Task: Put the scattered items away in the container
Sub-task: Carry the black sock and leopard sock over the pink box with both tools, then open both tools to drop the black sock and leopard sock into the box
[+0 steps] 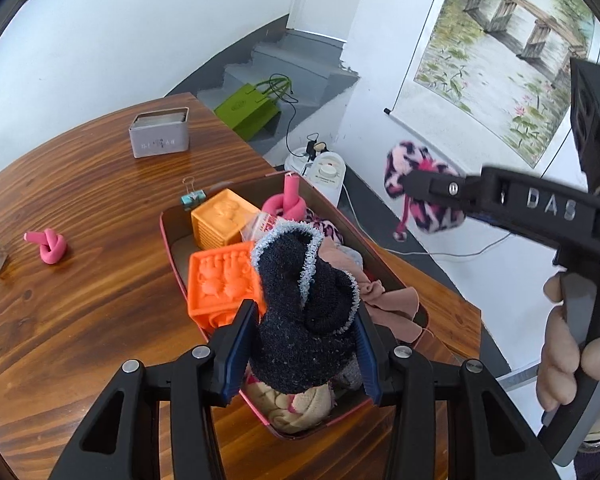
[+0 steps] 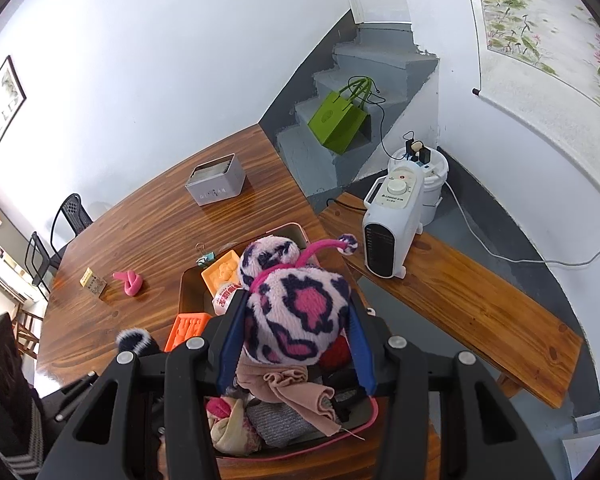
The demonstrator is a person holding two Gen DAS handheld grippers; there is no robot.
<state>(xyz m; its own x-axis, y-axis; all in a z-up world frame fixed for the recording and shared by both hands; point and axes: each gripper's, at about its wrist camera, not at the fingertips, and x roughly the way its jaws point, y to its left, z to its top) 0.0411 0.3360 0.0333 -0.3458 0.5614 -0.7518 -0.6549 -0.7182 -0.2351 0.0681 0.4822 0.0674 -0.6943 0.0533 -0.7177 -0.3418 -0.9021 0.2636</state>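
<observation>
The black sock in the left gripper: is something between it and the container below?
Nothing separate blocks it. The black sock hangs over the container, but that is already heaped with clothes and orange blocks, so it would land on top.

**Wood, fuzz and foam**

The wooden bench [image 1: 80, 300] is gleaming with glossy varnish. A fuzzy black knit sock [image 1: 304, 320] is looking rough, the pink-patterned pouch [image 2: 296, 320] plush, the orange blocks [image 1: 220, 280] matt and rubbery, the grey tin [image 1: 160, 136] dull metal.
</observation>
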